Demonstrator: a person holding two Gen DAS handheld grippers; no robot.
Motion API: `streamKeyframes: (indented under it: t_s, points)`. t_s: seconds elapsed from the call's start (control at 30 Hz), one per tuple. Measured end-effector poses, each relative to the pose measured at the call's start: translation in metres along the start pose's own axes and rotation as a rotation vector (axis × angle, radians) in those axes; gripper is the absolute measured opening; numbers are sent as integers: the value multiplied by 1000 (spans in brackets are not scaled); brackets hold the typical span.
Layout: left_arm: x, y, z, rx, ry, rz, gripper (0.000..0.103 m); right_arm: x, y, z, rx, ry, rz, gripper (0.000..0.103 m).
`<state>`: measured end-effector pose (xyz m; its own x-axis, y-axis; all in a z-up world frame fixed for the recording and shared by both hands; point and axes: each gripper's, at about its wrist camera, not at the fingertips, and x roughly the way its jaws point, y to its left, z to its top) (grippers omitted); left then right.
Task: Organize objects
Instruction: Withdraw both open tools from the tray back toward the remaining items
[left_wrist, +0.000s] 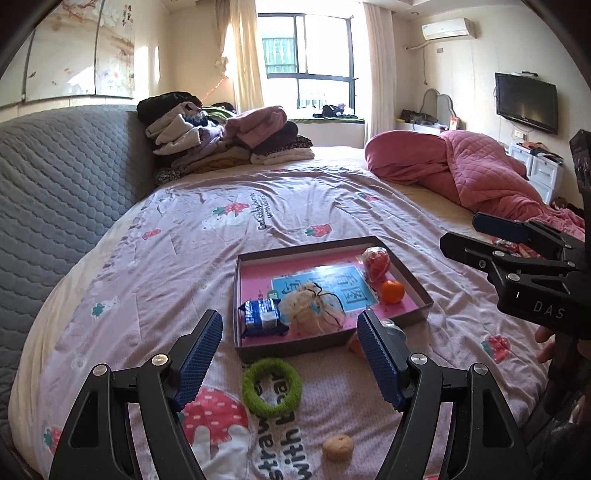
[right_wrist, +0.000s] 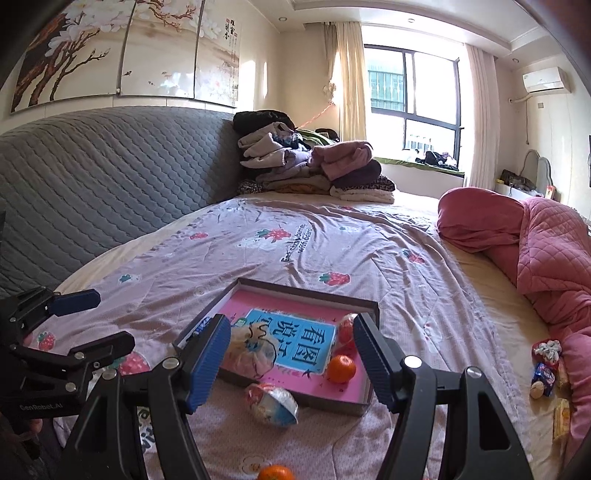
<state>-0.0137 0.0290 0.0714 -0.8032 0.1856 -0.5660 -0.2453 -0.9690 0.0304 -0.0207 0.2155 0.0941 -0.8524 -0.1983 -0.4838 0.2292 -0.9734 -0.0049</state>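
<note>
A shallow box tray (left_wrist: 325, 244) with a pink printed floor lies on the strawberry-print bedspread. It holds a blue snack packet (left_wrist: 260, 317), a drawstring pouch (left_wrist: 314, 310), a tangerine (left_wrist: 392, 291) and a red wrapped item (left_wrist: 376, 262). My left gripper (left_wrist: 291, 354) is open above a green fuzzy ring (left_wrist: 271, 386), touching nothing. A round cookie (left_wrist: 337, 447) lies nearer me. My right gripper (right_wrist: 291, 362) is open and empty over the tray's near edge (right_wrist: 332, 404). Below it a foil-wrapped egg (right_wrist: 273, 404) lies outside the tray. A second tangerine (right_wrist: 275, 472) shows at the bottom edge.
A grey quilted headboard (right_wrist: 110, 177) runs along the left. Folded clothes (right_wrist: 310, 166) are piled at the far end, and a pink quilt (right_wrist: 535, 251) is heaped on the right. Loose snacks (right_wrist: 546, 365) and a yellow packet (right_wrist: 561, 417) lie beside the quilt.
</note>
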Motion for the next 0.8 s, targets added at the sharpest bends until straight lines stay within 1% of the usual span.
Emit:
streamKeyframes:
  t_s: [0.4, 0.8]
  points:
    - [-10, -3, -18, -5, 29, 21, 77, -17, 1, -14, 8, -8, 19, 68]
    - [-12, -13, -32, 1, 58, 18, 77, -25, 4, -29, 8, 12, 29, 68]
